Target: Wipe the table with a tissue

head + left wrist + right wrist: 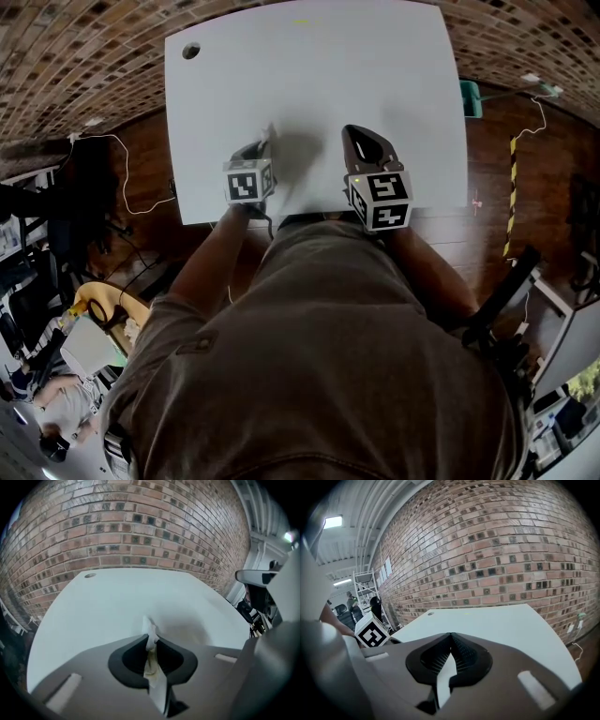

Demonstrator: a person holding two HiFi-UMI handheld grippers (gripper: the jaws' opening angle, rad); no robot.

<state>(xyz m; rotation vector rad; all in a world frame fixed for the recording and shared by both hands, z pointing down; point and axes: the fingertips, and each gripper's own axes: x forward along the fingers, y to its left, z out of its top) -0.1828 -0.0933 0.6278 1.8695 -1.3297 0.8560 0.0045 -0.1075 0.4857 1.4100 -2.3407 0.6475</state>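
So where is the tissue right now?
In the left gripper view, the tissue is pinched in the left hand-held gripper, its tip poking out over the near part of the white table.

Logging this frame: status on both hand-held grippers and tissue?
Left hand-held gripper shut on tissue, over table. Right hand-held gripper shut, empty. No obstacles seen.
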